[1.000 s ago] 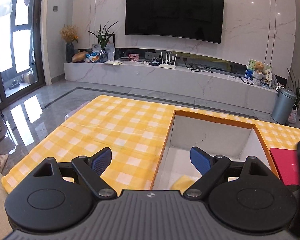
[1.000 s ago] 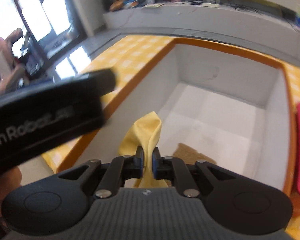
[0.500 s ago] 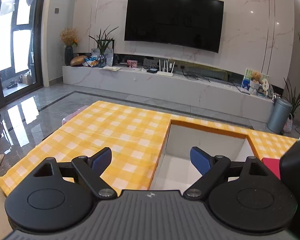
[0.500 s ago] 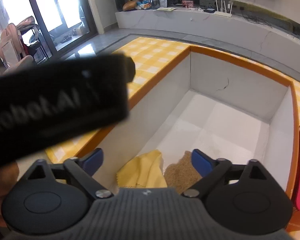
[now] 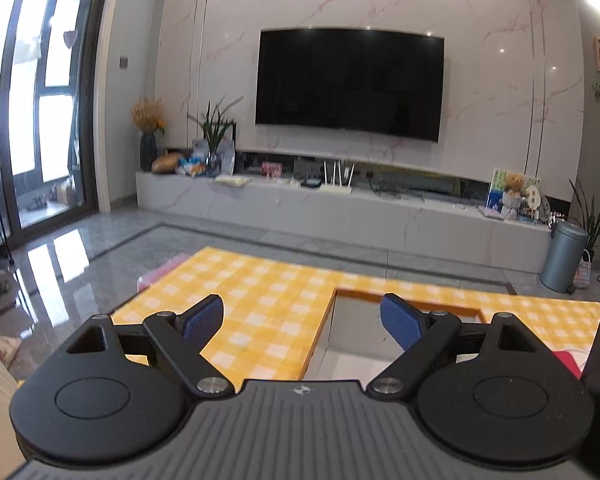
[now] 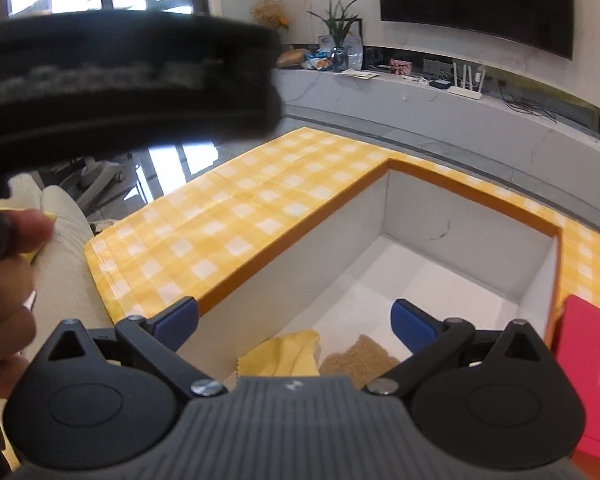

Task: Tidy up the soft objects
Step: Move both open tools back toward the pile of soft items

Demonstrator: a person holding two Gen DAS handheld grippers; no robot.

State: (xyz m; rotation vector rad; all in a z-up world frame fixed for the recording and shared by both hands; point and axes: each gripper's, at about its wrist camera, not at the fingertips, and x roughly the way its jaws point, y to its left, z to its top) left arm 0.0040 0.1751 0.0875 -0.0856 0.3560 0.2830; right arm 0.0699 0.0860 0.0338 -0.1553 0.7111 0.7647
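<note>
A yellow cloth (image 6: 284, 354) and a tan fuzzy cloth (image 6: 358, 358) lie on the floor of a white box with an orange rim (image 6: 472, 196), at its near end. My right gripper (image 6: 294, 320) is open and empty, raised above them. My left gripper (image 5: 302, 318) is open and empty, held above the yellow checked tablecloth (image 5: 260, 304) beside the box's left rim (image 5: 320, 336). The cloths are hidden in the left wrist view.
A red flat object (image 6: 588, 364) lies right of the box. The left gripper's black body (image 6: 120, 80) fills the upper left of the right wrist view. A beige sofa arm (image 6: 60, 264) is at the left. A TV wall stands beyond the table.
My right gripper opened and let go of the yellow cloth, which dropped into the box, then rose and drew back. My left gripper tilted up and back.
</note>
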